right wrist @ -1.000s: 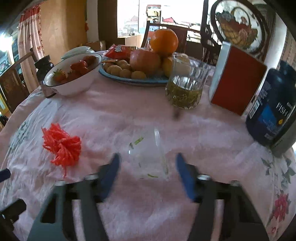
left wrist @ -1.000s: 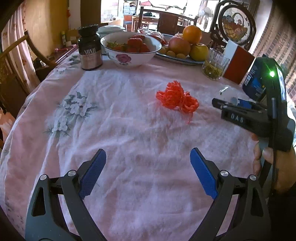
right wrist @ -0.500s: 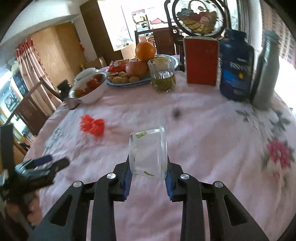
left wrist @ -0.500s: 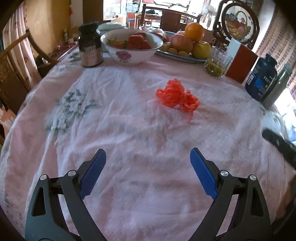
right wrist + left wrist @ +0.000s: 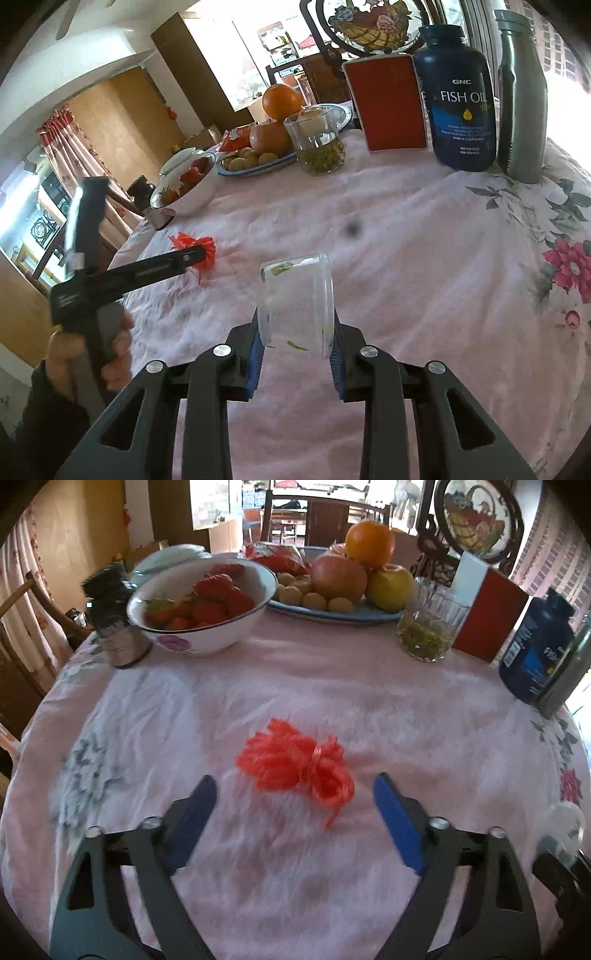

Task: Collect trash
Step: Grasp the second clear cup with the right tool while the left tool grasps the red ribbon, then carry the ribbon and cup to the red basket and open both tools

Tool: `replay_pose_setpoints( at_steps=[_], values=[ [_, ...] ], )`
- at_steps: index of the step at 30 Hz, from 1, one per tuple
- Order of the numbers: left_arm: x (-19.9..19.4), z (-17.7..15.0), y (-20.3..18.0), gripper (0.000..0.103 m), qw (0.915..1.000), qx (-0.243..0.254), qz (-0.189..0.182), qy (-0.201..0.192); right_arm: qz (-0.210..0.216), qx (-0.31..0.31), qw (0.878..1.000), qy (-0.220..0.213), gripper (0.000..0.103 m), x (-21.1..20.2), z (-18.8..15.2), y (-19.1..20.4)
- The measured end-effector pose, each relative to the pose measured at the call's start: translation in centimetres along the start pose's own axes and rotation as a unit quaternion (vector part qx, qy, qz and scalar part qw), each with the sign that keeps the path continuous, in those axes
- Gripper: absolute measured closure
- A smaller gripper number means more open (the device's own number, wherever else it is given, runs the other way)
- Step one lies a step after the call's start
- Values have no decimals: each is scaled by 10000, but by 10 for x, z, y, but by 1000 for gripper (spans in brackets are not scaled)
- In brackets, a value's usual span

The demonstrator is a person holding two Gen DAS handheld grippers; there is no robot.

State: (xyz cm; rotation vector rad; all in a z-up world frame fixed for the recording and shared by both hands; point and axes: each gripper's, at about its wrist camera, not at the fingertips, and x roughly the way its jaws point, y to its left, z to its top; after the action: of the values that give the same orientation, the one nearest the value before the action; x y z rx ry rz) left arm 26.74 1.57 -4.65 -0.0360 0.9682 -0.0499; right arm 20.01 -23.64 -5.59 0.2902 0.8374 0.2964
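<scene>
Left hand-held gripper: jaws apart, just been closing, pads not yet on the orange plastic twine bundle, which lies on the tabletop just ahead of the gap between them, at 12 o'clock. Right hand-held gripper: jaws clamped on a clear plastic cup, lifted off the cloth and tipped sideways, with green scraps inside. Beyond, at 11 to 1 o'clock in the left view: strawberry bowl, fruit plate, glass of tea; at 2 o'clock the fish oil bottle. Judged progress: one piece of trash collected and in hand, the twine yet to be gripped; no bin is visible.
</scene>
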Motion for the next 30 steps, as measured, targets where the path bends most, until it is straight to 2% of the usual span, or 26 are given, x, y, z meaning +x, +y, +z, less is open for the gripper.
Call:
replay_pose_setpoints(
  at_steps=[1,3,4,6,12,19,22,30],
  values=[
    [8,2,-1,44,10000,-4,-12,84,8,7,10000,2,72,0,0,0],
    [17,4,-2,58,9997,10,-70,248,57,36,10000,35,72,1,0,-1],
    [20,4,-5,70,9996,62,-90,257,67,40,10000,47,72,1,0,-1],
    [16,2,-10,79,9995,253,-43,186,92,7,9999,68,72,2,-1,1],
    [-20,-16,-5,80,9991,415,-128,13,87,-104,9999,40,72,1,-3,7],
    [-93,-77,34,80,9992,293,-211,-173,-3,-396,9992,84,72,5,-11,25],
    [-129,-106,57,80,9991,66,-204,-375,-15,-566,9982,175,72,6,-17,42],
    [-187,-166,95,80,9976,-236,-15,-649,404,-1085,9929,280,73,-23,-57,112]
  ],
)
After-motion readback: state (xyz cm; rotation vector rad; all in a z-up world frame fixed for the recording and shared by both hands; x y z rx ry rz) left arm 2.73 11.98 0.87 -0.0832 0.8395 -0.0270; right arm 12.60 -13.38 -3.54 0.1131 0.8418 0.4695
